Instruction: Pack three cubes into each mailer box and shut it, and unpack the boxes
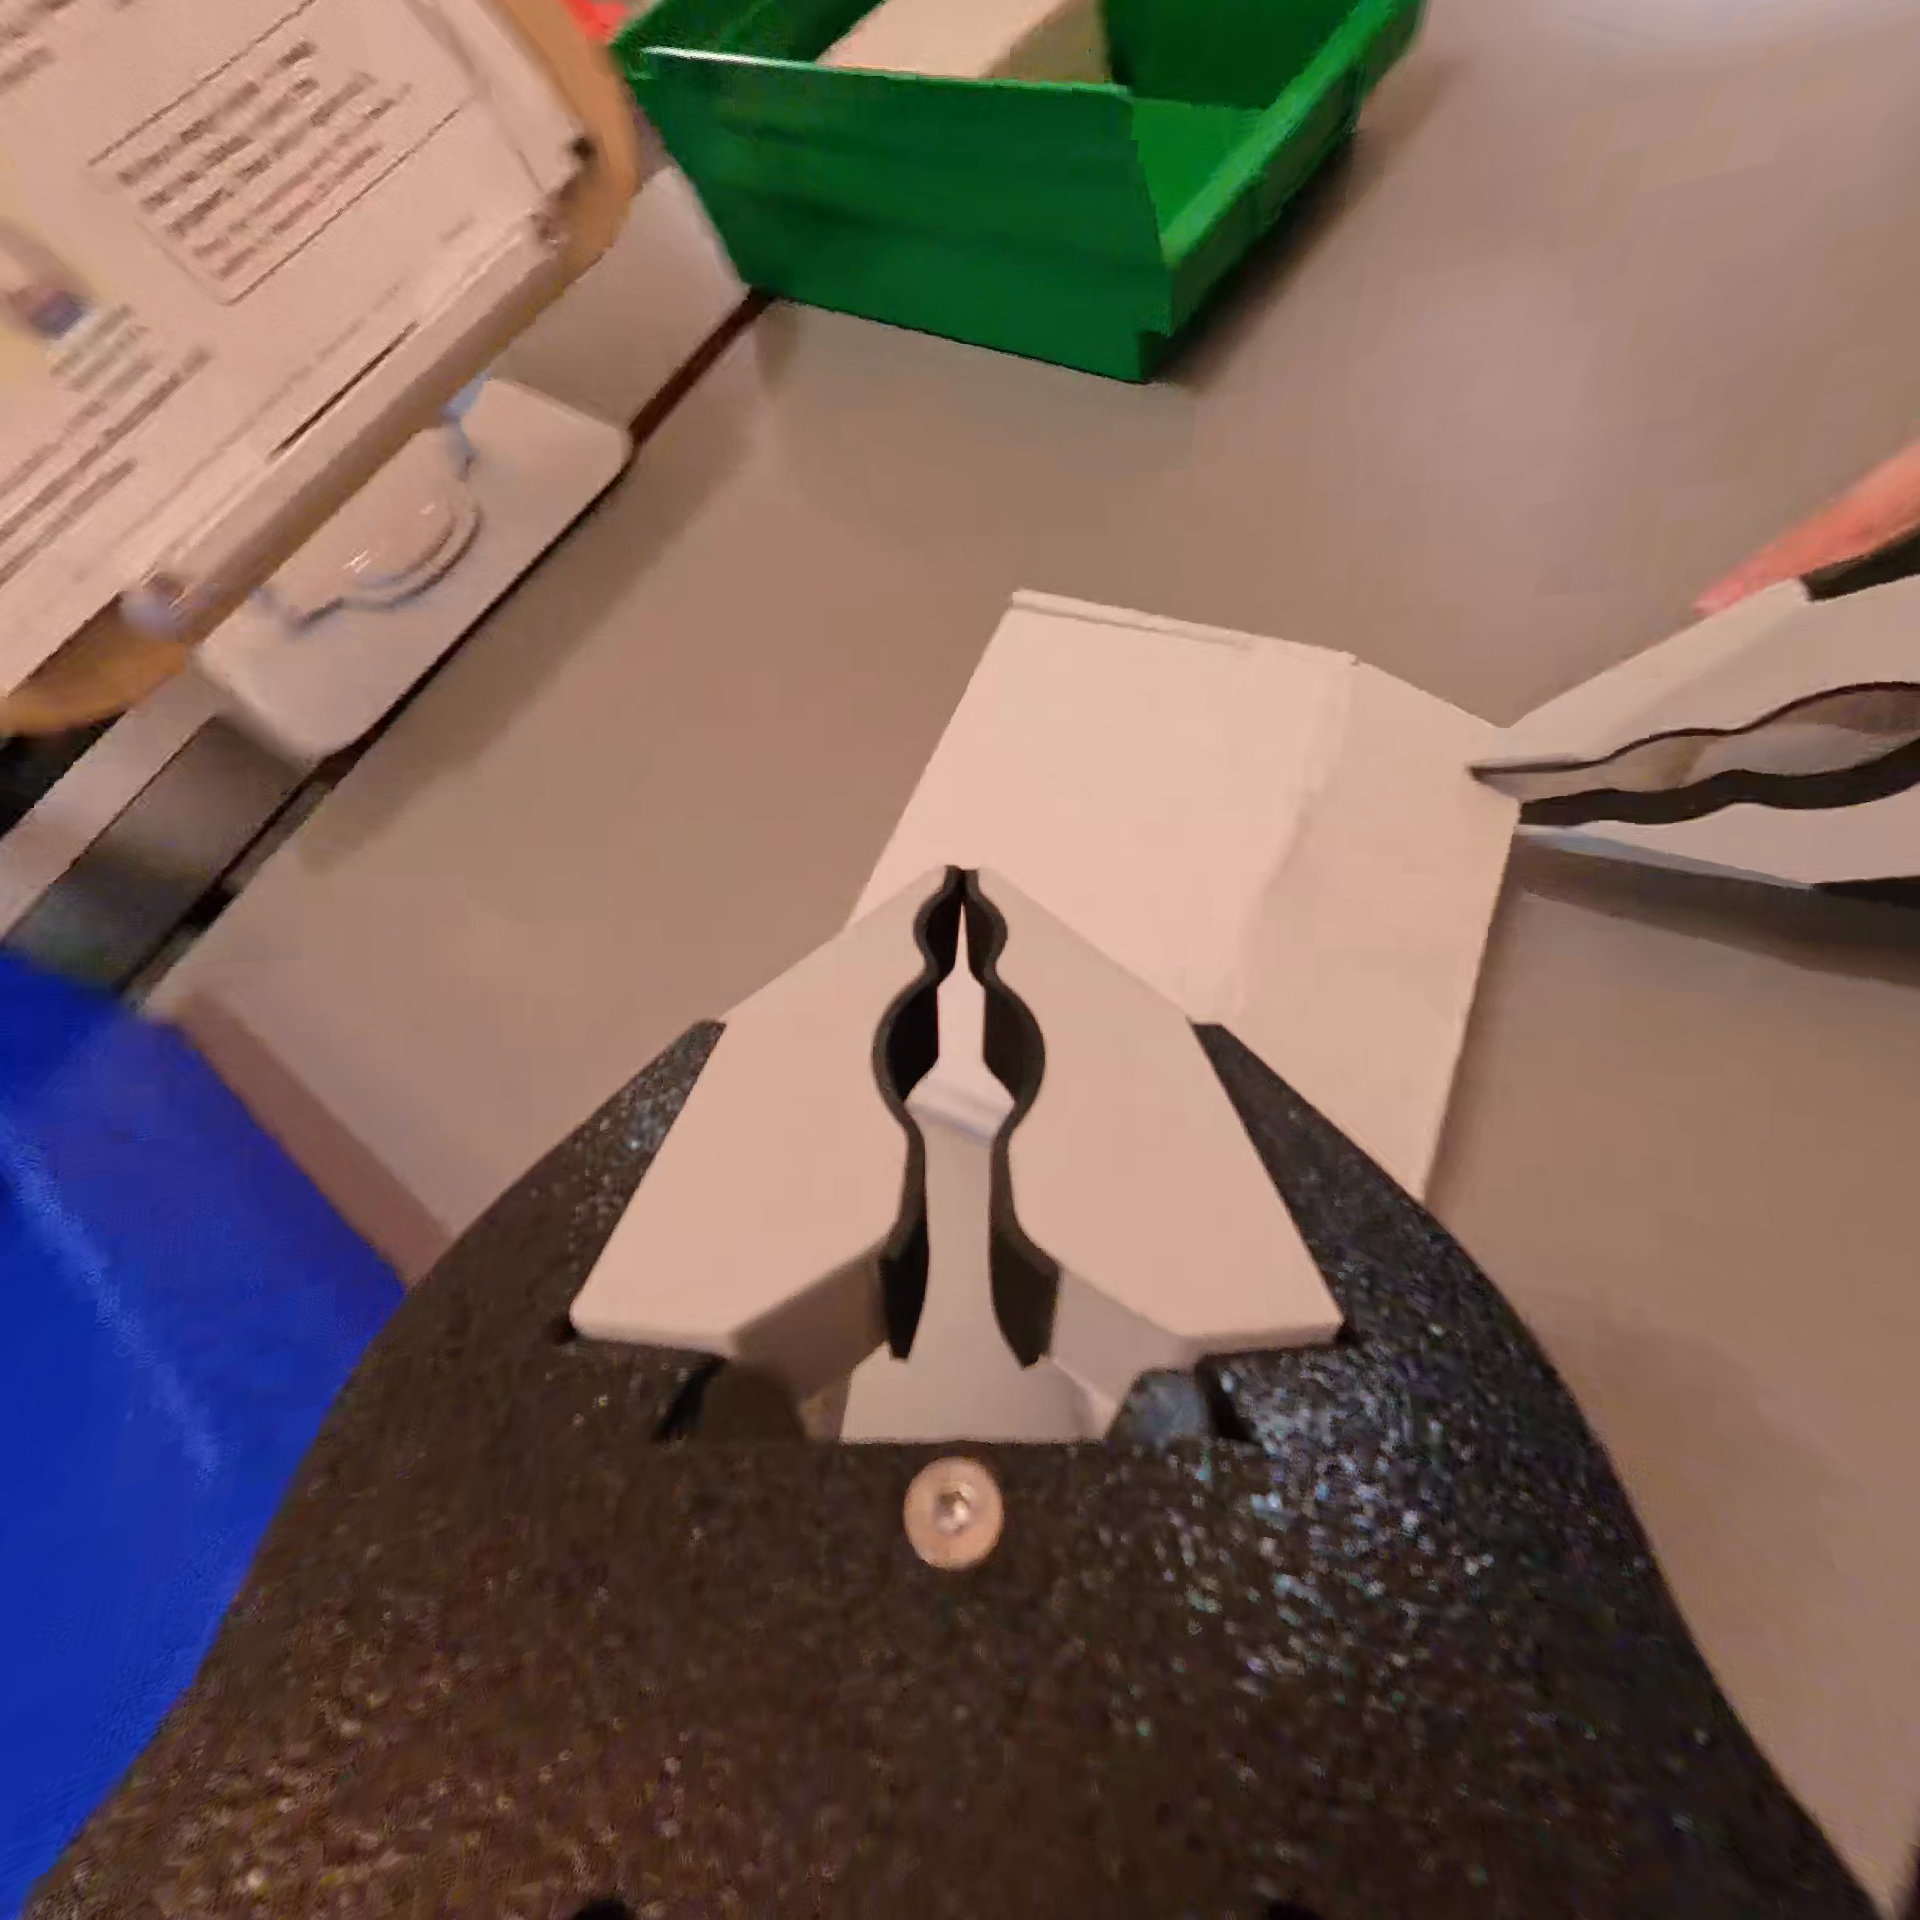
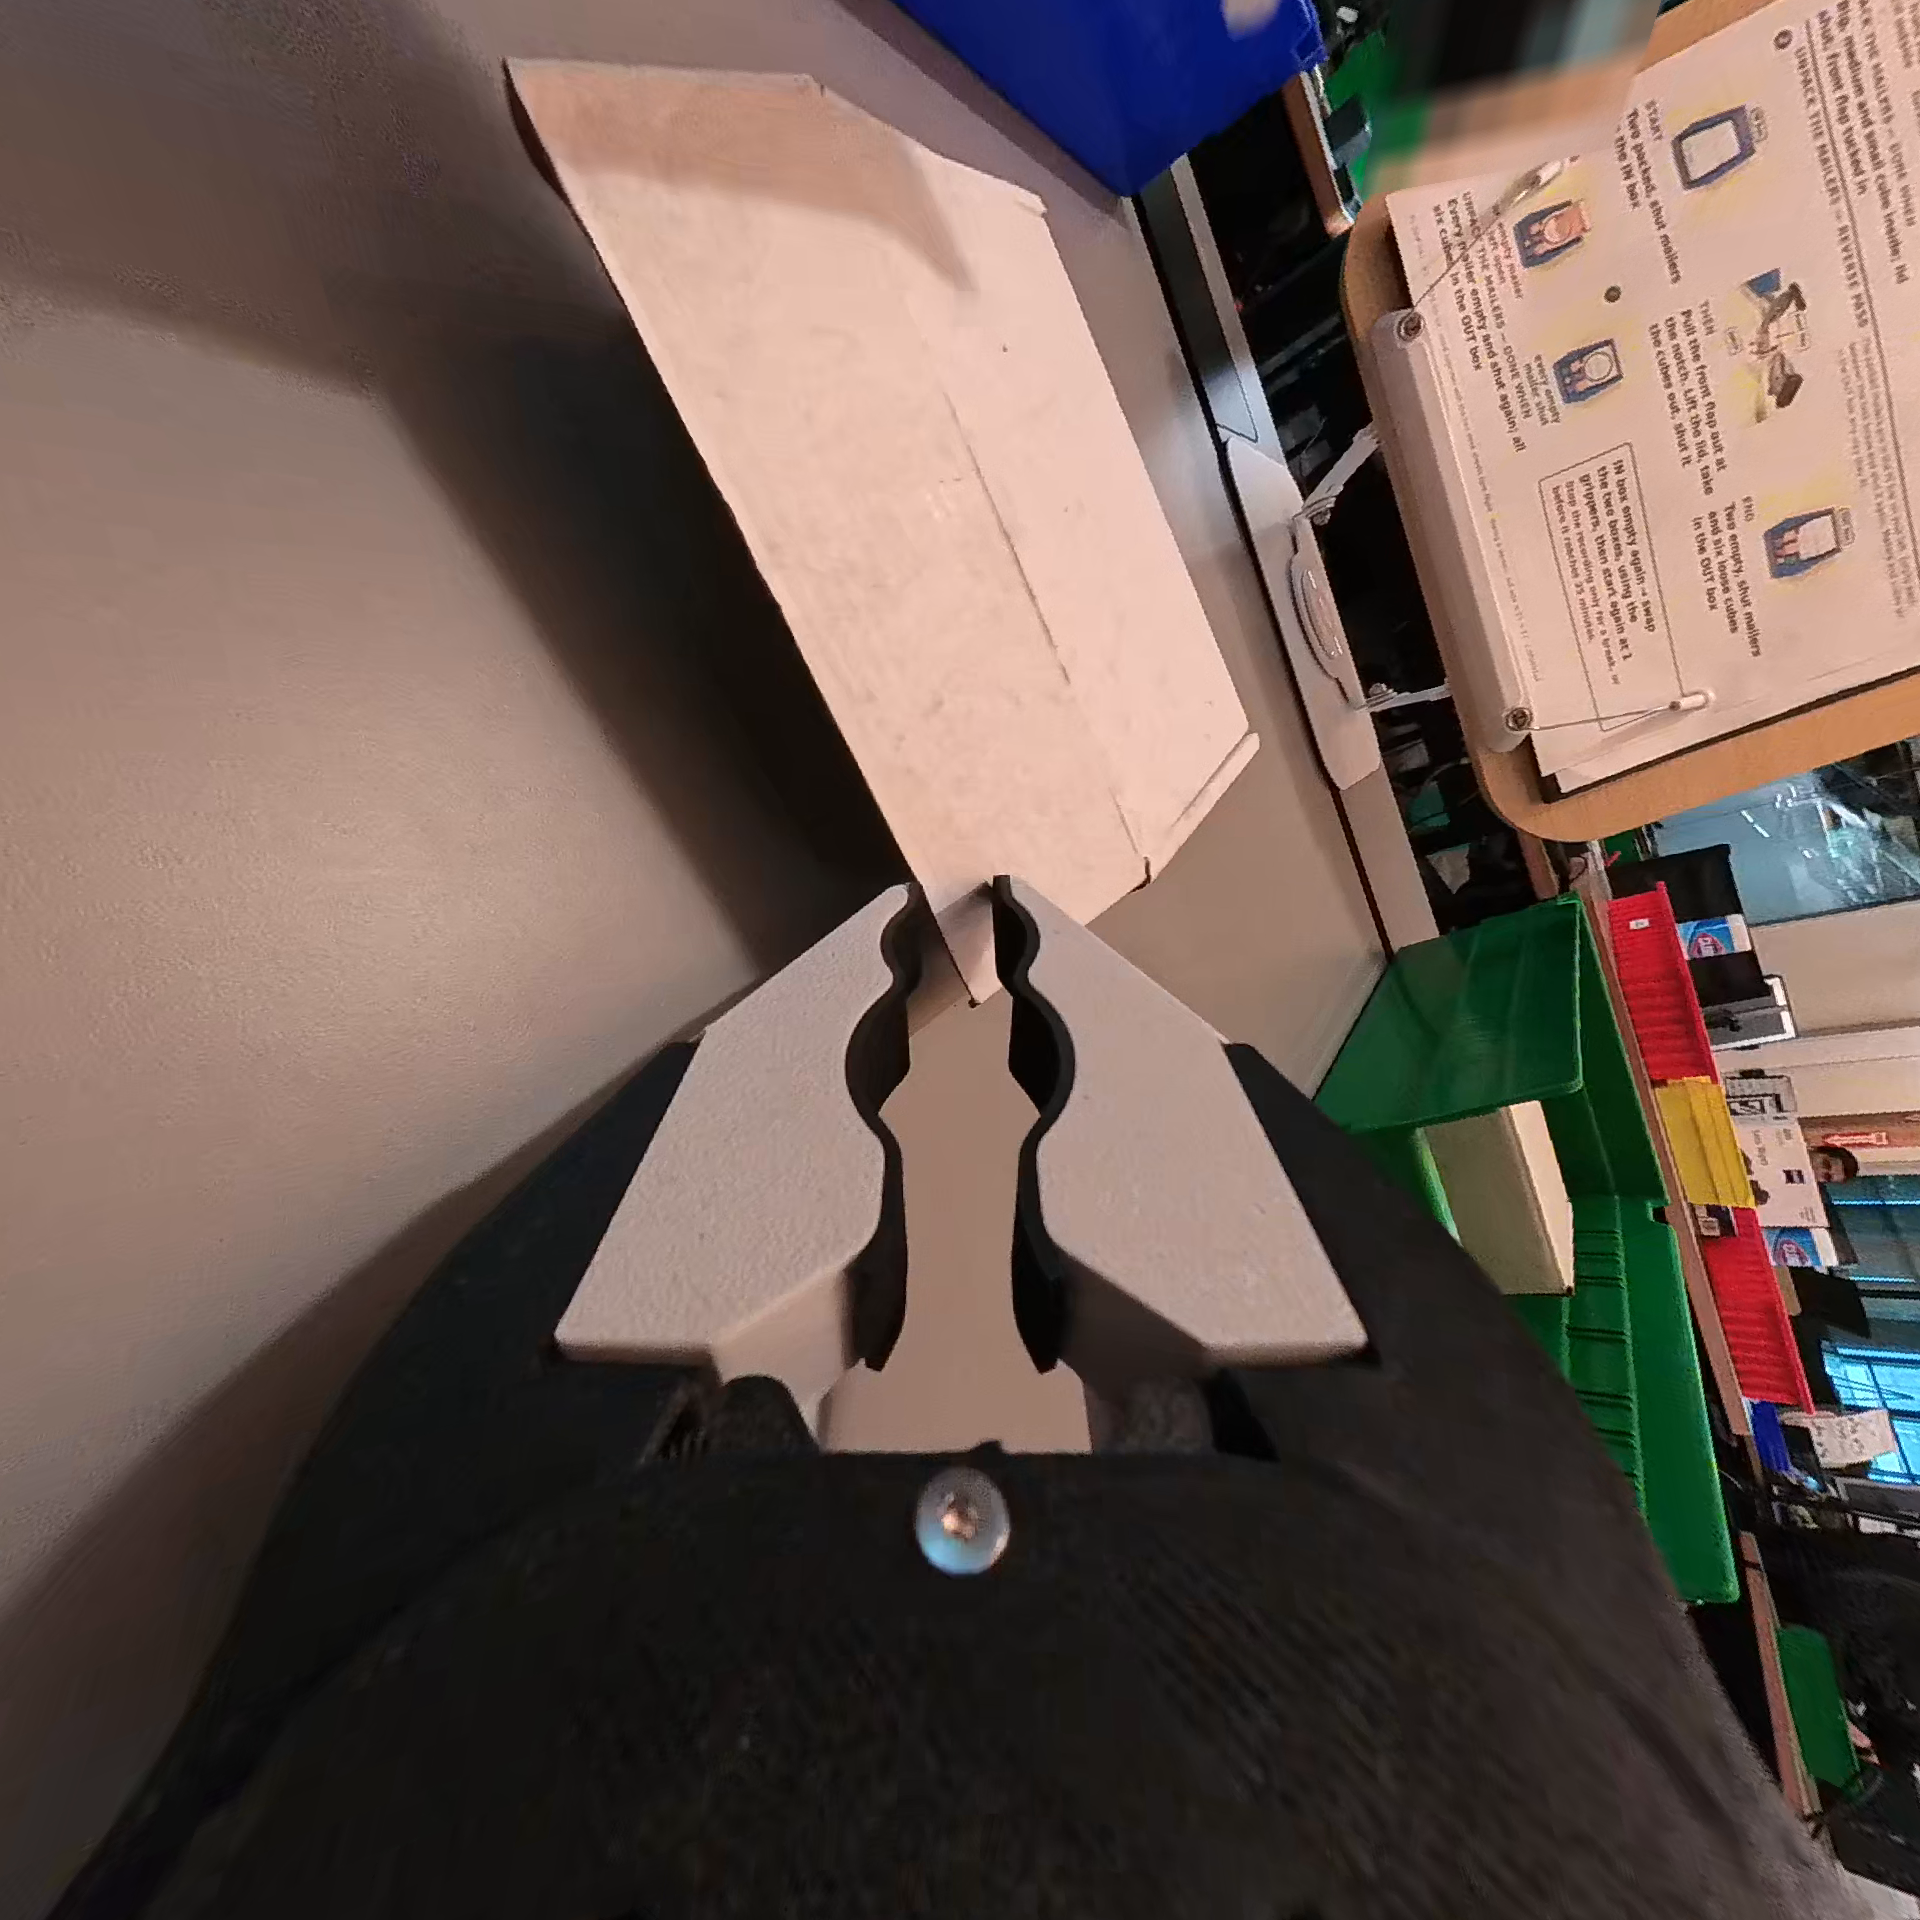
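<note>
Here our right gripper (image 2: 956, 914) pinches a corner of the shut white mailer box (image 2: 894, 499), probably light, stiff cardboard, while our left gripper (image 1: 961, 883) is closed on nothing

You can't see inside the closed white mailer box (image 2: 904, 499), so its contents are anyone's guess. The blue bin (image 1: 156, 1299) runs off the left edge, and the instruction sheet (image 1: 208, 260) is a motion-blurred smear.
</note>
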The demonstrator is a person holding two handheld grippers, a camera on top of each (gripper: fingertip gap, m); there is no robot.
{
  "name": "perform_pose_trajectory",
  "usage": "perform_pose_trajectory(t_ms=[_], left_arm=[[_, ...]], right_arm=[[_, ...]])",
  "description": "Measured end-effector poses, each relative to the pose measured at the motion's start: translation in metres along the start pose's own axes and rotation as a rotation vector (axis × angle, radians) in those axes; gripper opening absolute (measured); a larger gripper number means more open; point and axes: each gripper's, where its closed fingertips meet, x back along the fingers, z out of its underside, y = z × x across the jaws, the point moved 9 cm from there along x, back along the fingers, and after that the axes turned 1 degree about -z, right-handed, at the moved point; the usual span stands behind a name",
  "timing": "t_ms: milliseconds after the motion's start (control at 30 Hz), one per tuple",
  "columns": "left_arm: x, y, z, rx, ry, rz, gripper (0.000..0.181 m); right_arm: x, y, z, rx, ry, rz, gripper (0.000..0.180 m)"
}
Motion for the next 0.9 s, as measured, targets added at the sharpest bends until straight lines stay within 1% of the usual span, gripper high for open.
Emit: perform_pose_trajectory(t_ms=[67,133,167,233,333,500,533,600,633,700,767,833,900], left_arm=[[-0.029,0.008,-0.011,-0.088,0.045,0.110,0.000],[-0.057,0.019,-0.013,-0.128,0.099,0.189,0.000],[-0.070,0.025,-0.010,-0.112,0.118,0.232,0.000],[-0.088,0.033,-0.001,-0.022,0.147,0.382,0.000],[-0.098,0.046,0.005,0.129,0.107,0.491,0.000],[-0.103,0.051,0.011,0.218,0.101,0.535,0.000],[-0.103,0.052,0.011,0.222,0.098,0.527,0.000],[-0.104,0.054,0.011,0.230,0.100,0.502,0.000],[-0.104,0.054,0.010,0.228,0.105,0.501,0.000],[-0.104,0.053,0.009,0.204,0.116,0.506,0.000],[-0.104,0.054,0.007,0.192,0.134,0.496,0.000],[-0.106,0.058,0.006,0.214,0.162,0.476,0.000],[-0.109,0.064,0.005,0.236,0.185,0.454,0.000]], right_arm=[[0.000,0.000,0.000,0.005,0.002,0.006,0.012],[-0.001,0.000,0.000,0.011,0.011,0.016,0.012],[-0.001,0.000,0.001,0.014,0.016,0.021,0.012],[-0.001,-0.002,0.002,0.016,0.026,0.036,0.012],[-0.001,-0.002,0.005,0.004,0.029,0.061,0.011],[-0.004,-0.001,0.009,-0.012,0.016,0.098,0.012],[-0.004,-0.001,0.009,-0.016,0.016,0.108,0.018],[-0.004,-0.004,0.011,-0.028,0.036,0.159,0.043],[-0.003,-0.006,0.013,-0.030,0.040,0.184,0.049],[-0.002,-0.010,0.016,-0.050,0.028,0.214,0.049],[-0.005,-0.016,0.020,-0.096,0.034,0.197,0.048],[-0.008,-0.024,0.022,-0.143,0.030,0.192,0.049],[-0.012,-0.028,0.022,-0.183,0.011,0.154,0.049]])
